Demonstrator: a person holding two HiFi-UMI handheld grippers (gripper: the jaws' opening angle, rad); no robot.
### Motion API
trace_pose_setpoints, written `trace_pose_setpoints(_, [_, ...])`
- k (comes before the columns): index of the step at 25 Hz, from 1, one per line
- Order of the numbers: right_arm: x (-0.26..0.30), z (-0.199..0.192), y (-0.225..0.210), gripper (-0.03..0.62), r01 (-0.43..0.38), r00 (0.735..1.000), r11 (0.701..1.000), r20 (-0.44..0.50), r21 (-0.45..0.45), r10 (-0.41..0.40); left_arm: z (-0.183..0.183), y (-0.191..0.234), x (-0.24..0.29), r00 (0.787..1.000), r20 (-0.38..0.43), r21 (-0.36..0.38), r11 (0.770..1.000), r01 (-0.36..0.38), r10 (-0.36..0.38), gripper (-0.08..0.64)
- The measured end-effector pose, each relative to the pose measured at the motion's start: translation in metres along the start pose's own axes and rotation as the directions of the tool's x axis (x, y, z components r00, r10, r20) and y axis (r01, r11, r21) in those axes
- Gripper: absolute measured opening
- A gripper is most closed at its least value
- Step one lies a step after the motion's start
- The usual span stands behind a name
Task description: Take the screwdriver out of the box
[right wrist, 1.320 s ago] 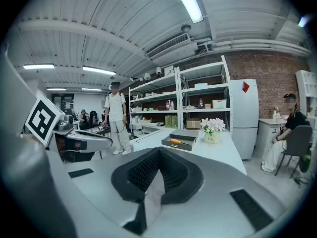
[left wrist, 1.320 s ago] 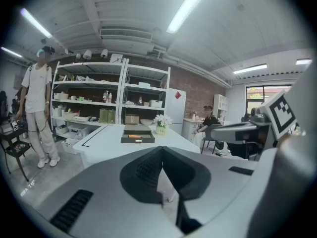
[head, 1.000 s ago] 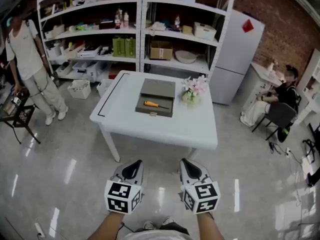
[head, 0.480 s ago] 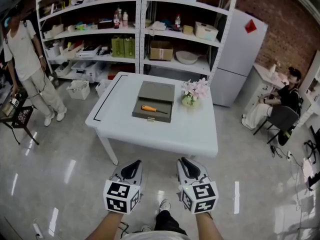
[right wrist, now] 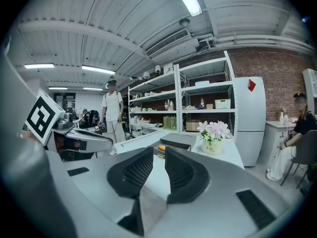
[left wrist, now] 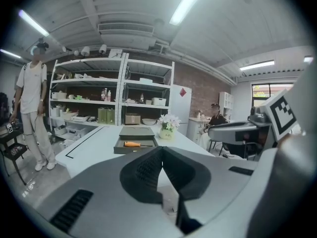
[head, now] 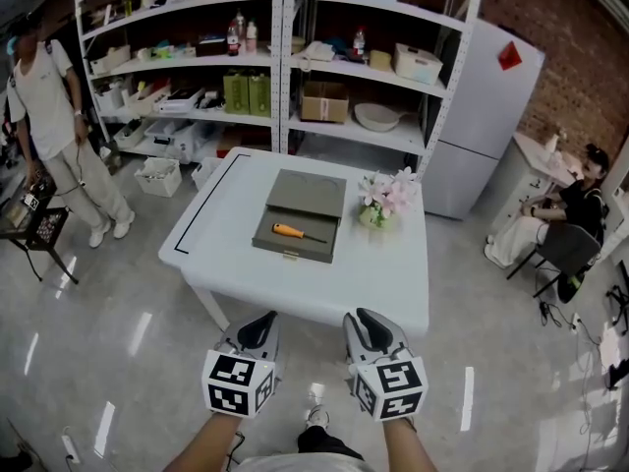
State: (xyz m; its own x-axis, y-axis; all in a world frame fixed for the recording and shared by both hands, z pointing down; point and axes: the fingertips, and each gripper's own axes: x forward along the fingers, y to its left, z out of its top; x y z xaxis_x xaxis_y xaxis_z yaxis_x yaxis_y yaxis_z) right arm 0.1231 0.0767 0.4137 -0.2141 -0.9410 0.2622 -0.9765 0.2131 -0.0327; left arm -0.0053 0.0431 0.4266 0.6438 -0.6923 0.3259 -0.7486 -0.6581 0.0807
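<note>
An orange-handled screwdriver (head: 287, 231) lies in the open tray of a grey-green box (head: 313, 190) in the middle of a white table (head: 378, 273). It also shows as an orange-handled tool (left wrist: 131, 144) in the left gripper view and as an orange spot (right wrist: 162, 147) between the right jaws' tips, far off. Both grippers hang side by side short of the table's near edge. My left gripper (head: 262, 323) (left wrist: 161, 151) is shut with nothing in it. My right gripper (head: 362, 319) (right wrist: 159, 152) has just been opening; a narrow gap shows, nothing between its jaws.
A pot of pink flowers (head: 385, 197) stands right of the box. Behind the table are white shelves (head: 275, 67) full of goods and a white fridge (head: 486, 116). A person (head: 54, 116) stands at the left; another (head: 570, 224) sits at the right. The floor is glossy tile.
The table and box have drawn closer and now sit lower in the head view. Both grippers have moved forward together and reach nearly to the table's near edge.
</note>
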Motion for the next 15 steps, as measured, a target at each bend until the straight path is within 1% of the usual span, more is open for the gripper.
trace_pose_setpoints(8, [0.032,0.014,-0.039,0.1,-0.038,0.999,0.999,0.004,-0.005,0.038,0.021,0.002,0.045,1.0,-0.001,-0.01,0.999,-0.031,0.031,0.005])
trace_pose_setpoints(15, [0.06,0.02,-0.066,0.109,-0.072,0.997,0.997,0.003,-0.006,0.072,0.03,0.007,0.079,0.998,-0.01,-0.011,0.998,-0.063,0.063,0.006])
